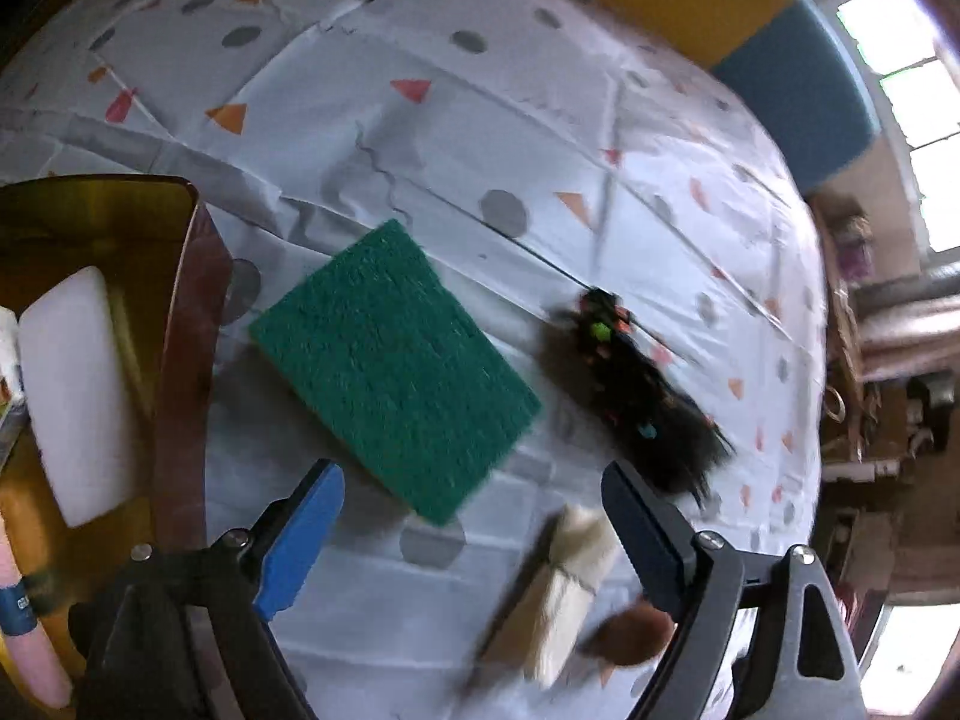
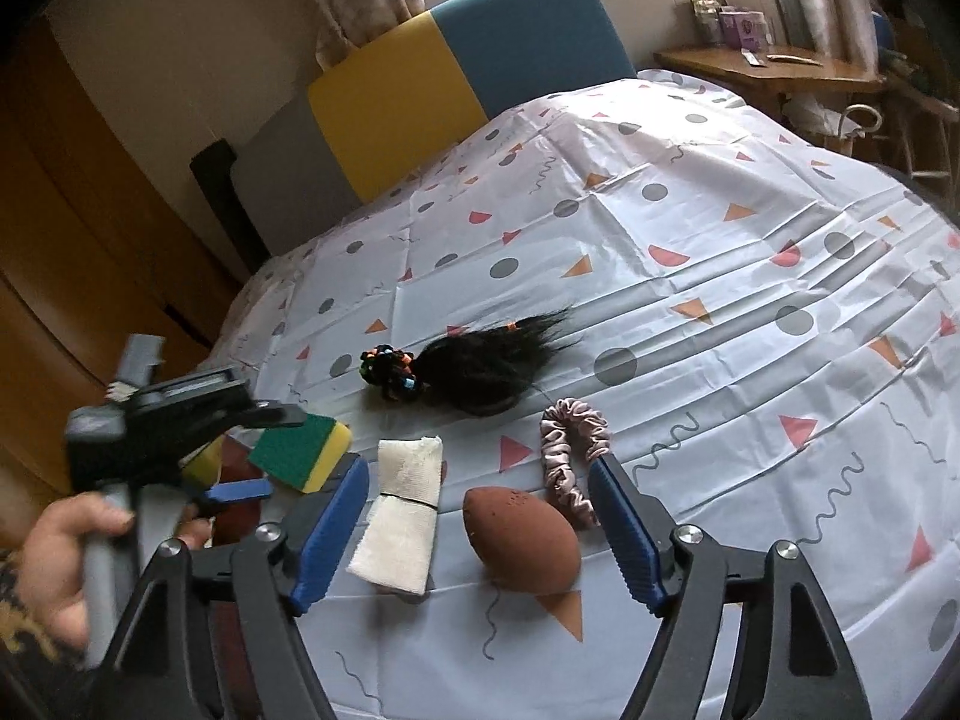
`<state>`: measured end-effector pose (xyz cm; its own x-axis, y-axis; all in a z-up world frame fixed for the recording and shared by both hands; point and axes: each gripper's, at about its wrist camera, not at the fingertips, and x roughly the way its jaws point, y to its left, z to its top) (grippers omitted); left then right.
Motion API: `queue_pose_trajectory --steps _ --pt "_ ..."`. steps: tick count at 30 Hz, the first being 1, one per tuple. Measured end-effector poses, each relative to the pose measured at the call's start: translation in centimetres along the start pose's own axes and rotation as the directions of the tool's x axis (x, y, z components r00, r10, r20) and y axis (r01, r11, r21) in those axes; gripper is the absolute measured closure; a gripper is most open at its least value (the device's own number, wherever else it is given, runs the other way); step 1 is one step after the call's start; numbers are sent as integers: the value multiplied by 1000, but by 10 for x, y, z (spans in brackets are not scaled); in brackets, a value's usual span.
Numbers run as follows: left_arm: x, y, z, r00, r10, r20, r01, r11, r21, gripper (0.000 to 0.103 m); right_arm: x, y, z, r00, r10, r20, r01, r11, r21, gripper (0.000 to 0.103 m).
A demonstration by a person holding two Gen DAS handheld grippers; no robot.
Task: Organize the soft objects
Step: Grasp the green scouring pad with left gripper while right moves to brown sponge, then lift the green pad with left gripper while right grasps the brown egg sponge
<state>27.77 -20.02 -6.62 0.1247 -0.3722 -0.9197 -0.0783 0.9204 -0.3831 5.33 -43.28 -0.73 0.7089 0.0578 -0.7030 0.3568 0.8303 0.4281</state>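
A green-topped yellow sponge lies flat on the patterned tablecloth, just ahead of my left gripper, which hangs open over it with nothing held. To the sponge's right are a black hair bundle with coloured bands, a folded white gauze and a brown egg-shaped makeup sponge. My right gripper is open; the brown sponge rests on the cloth between its fingers, untouched. A pink scrunchie lies by the right finger.
An amber tray at the table's left edge holds a white foam block. A person's hand grips the left tool. A yellow and blue chair back stands behind the table, a wooden side table at far right.
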Motion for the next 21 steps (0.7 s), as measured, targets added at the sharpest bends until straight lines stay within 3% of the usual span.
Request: queue_pose_trajectory --steps 7,15,19,21 --pt "21 -4 19 998 62 1 -62 998 -11 12 0 -2 1 999 43 -7 -42 999 30 26" --pt "36 -20 21 984 173 44 -175 982 68 13 1 -1 0 999 43 -14 -42 999 27 26" --pt "41 -29 25 974 220 60 -225 969 97 21 2 -1 0 999 30 -13 -30 999 17 26" --pt "40 -28 26 976 206 74 -212 972 101 24 3 0 -1 1000 24 -12 -24 1000 12 26"
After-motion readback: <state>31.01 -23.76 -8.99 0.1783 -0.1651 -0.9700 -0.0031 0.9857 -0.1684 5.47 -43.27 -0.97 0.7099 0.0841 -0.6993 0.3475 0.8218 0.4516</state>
